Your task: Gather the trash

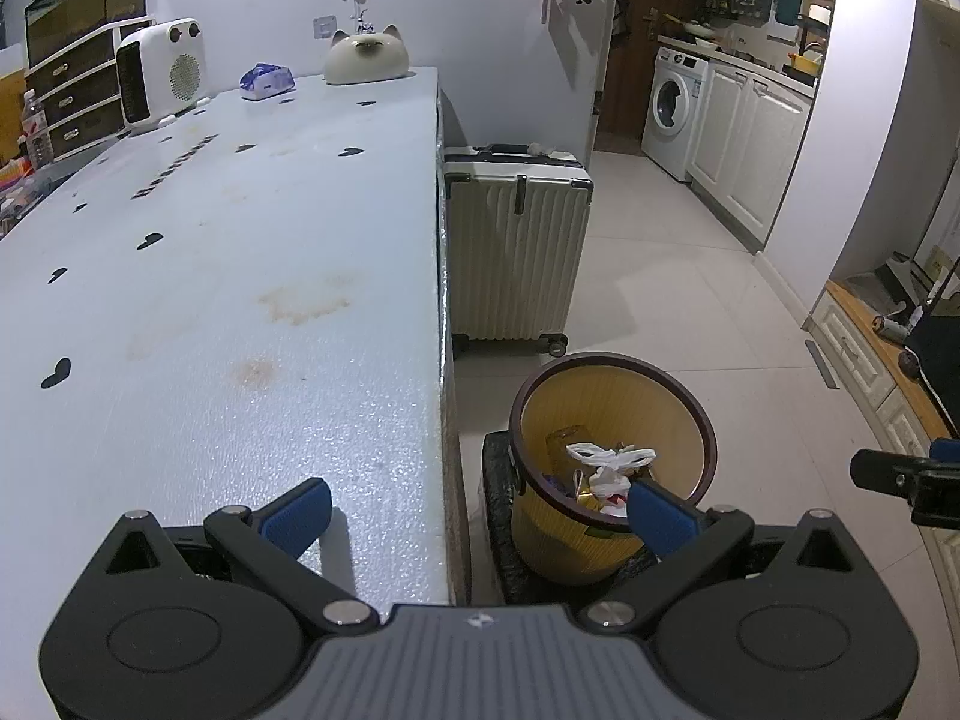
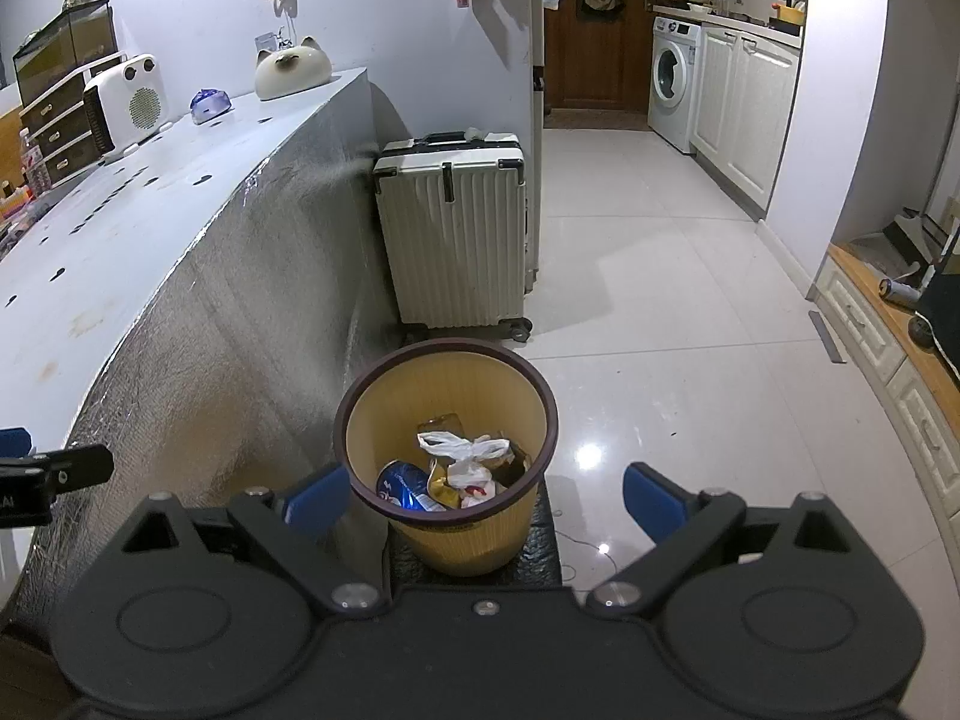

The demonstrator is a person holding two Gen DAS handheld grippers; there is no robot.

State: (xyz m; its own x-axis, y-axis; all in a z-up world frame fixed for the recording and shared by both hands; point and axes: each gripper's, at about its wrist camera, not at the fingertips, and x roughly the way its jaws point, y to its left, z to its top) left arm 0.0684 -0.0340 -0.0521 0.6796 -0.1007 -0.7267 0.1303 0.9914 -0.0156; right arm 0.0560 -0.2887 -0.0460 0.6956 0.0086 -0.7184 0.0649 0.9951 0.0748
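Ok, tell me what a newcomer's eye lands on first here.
The yellow bin on the floor beside the table, holding a white bag and a blue can. Behind it stands a cream suitcase, and both grippers, left and right, are open and empty.

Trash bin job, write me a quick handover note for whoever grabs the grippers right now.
Left gripper: open, empty, held over the table edge beside the bin.
Right gripper: open, empty, held just above the bin, which stands on the floor against the table's side.
In the bin: a white bag, a blue can and some wrappers.
Done: the visible trash is in the bin; no loose trash shows on the near tabletop.
Left: check the far end of the table, where a blue packet lies near the heater; whether it is trash is unclear.
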